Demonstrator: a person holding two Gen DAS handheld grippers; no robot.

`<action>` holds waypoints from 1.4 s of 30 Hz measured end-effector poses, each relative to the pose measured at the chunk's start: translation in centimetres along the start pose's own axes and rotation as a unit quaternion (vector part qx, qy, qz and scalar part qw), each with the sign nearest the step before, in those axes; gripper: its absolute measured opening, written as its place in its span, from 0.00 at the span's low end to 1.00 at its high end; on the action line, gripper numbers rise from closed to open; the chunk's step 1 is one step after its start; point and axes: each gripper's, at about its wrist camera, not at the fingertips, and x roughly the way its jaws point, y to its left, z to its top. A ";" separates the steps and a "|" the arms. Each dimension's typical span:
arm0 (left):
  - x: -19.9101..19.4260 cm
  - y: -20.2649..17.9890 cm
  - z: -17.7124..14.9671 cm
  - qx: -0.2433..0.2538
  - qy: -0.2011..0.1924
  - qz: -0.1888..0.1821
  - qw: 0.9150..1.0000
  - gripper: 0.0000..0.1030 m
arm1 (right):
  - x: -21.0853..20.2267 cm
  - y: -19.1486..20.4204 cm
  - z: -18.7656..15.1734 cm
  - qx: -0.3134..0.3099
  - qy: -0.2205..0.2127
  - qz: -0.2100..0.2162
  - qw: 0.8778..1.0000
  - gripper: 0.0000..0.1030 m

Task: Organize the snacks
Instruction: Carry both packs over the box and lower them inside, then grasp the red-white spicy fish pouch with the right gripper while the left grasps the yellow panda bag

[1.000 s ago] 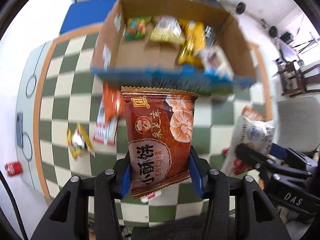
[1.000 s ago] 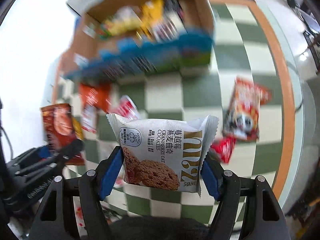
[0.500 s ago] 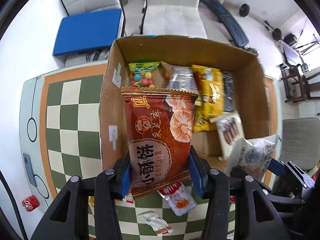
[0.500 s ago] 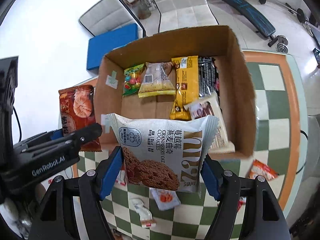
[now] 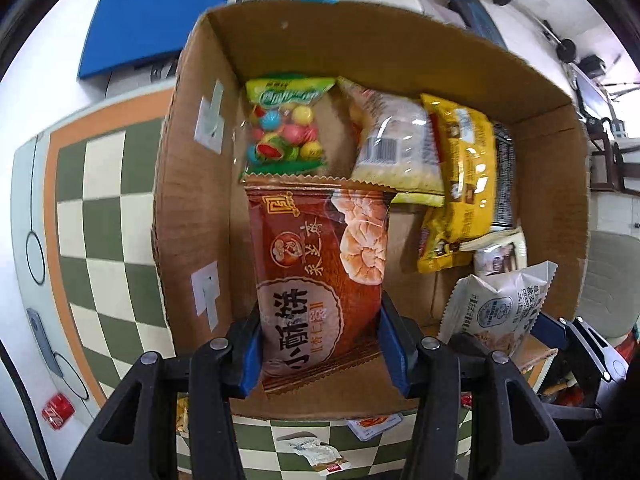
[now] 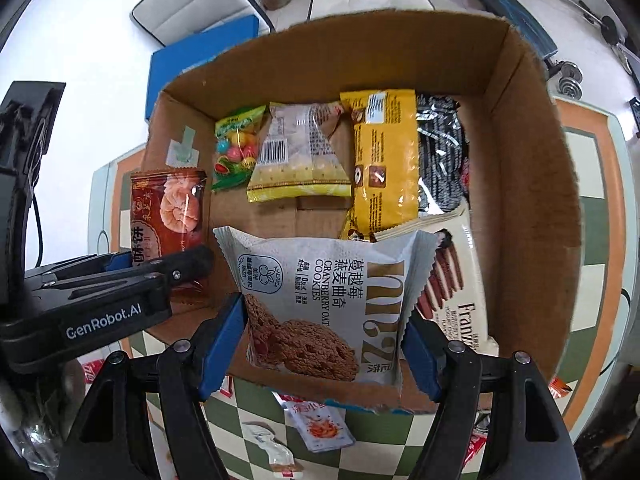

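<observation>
Fig.: L tool [image 5: 320,344] clamps red pastry pack [image 5: 320,280]; R tool [image 6: 322,344] clamps cranberry cookie pack [image 6: 324,304]. Both packs hang over cardboard box [image 6: 556,200], above its near half. Risk: dropped w/o spacing, packs may overlap, or bury the stick-biscuit box [image 6: 452,276].

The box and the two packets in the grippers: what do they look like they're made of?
Box: corrugated cardboard, matte brown, with frayed, ragged cut edges.
Red-brown pastry packet in the left gripper: glossy printed plastic film, judging by the sheen and the serrated sealed end.
White cookie packet in the right gripper: probably matte plastic film, creased, with zigzag-cut side seals.
</observation>
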 end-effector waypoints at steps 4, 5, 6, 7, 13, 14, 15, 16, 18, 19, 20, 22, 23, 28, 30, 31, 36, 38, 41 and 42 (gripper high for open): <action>1.2 0.7 0.2 -0.014 0.020 -0.022 0.999 0.49 | 1.4 0.0 0.4 0.001 0.022 0.001 1.000 0.74; 1.2 0.9 0.2 -0.016 0.021 -0.023 0.999 0.54 | 2.1 0.0 0.6 0.001 0.033 -0.001 0.999 0.77; 1.3 1.0 0.2 -0.016 0.020 -0.020 0.999 0.65 | 2.4 0.0 0.7 0.002 0.041 -0.007 0.999 0.88; 1.3 1.1 0.3 -0.014 0.019 -0.015 1.000 0.76 | 2.5 0.0 0.8 0.002 0.043 -0.012 0.999 0.92; 1.1 1.2 -0.2 -0.011 0.015 -0.004 1.000 0.84 | 3.1 0.2 0.9 0.001 0.048 -0.027 0.998 0.92; 1.1 1.3 -0.1 -0.011 0.014 -0.004 1.000 0.84 | 3.2 0.2 0.9 0.000 0.047 -0.030 0.998 0.92; 1.0 1.4 -0.2 -0.012 0.013 -0.005 1.000 0.84 | 3.2 0.2 0.9 0.000 0.046 -0.033 0.998 0.92; 0.8 1.4 -0.3 -0.012 0.009 -0.004 1.000 0.84 | 3.2 0.2 0.8 0.000 0.044 -0.036 0.998 0.92; 0.3 1.5 -0.6 -0.012 0.001 -0.004 1.000 0.85 | 2.9 0.3 0.8 -0.001 0.041 -0.040 0.998 0.92; 0.0 1.4 -0.7 -0.009 -0.002 -0.006 1.000 0.85 | 2.8 0.3 0.7 -0.004 0.037 -0.045 0.998 0.93; -0.1 1.3 -0.8 -0.004 -0.005 -0.008 1.000 0.85 | 2.6 0.4 0.7 -0.006 0.033 -0.048 0.998 0.93; -1.0 1.0 -1.3 0.001 -0.024 -0.012 1.000 0.85 | 1.9 0.5 0.4 -0.014 0.012 -0.053 0.998 0.95; -1.6 0.9 -1.5 0.002 -0.032 -0.011 0.999 0.85 | 1.5 0.5 0.3 -0.017 0.003 -0.057 0.998 0.96; -5.3 0.5 -3.9 -0.001 -0.103 -0.002 0.995 0.85 | -0.8 0.7 -0.7 -0.028 -0.032 -0.065 0.997 0.96; -6.7 0.8 -5.5 -0.009 -0.130 0.005 0.991 0.85 | -1.9 0.7 -1.3 -0.024 -0.040 -0.052 0.998 0.96; -7.4 1.2 -6.5 -0.014 -0.143 0.011 0.990 0.85 | -2.5 0.7 -1.7 -0.024 -0.044 -0.048 0.998 0.96; -7.9 4.8 -12.3 -0.072 -0.163 0.031 0.984 0.85 | -4.1 1.1 -4.9 -0.029 -0.044 -0.030 0.998 0.96; -7.2 6.7 -14.6 -0.107 -0.155 0.034 0.982 0.85 | -3.4 1.6 -6.6 -0.037 -0.025 -0.029 0.999 0.96; -4.9 9.8 -17.8 -0.157 -0.128 0.034 0.979 0.85 | -1.5 2.5 -9.3 -0.050 0.009 -0.022 0.998 0.96; -3.9 10.8 -18.7 -0.171 -0.113 0.029 0.978 0.85 | -0.4 2.8 -10.2 -0.055 0.024 -0.021 0.998 0.96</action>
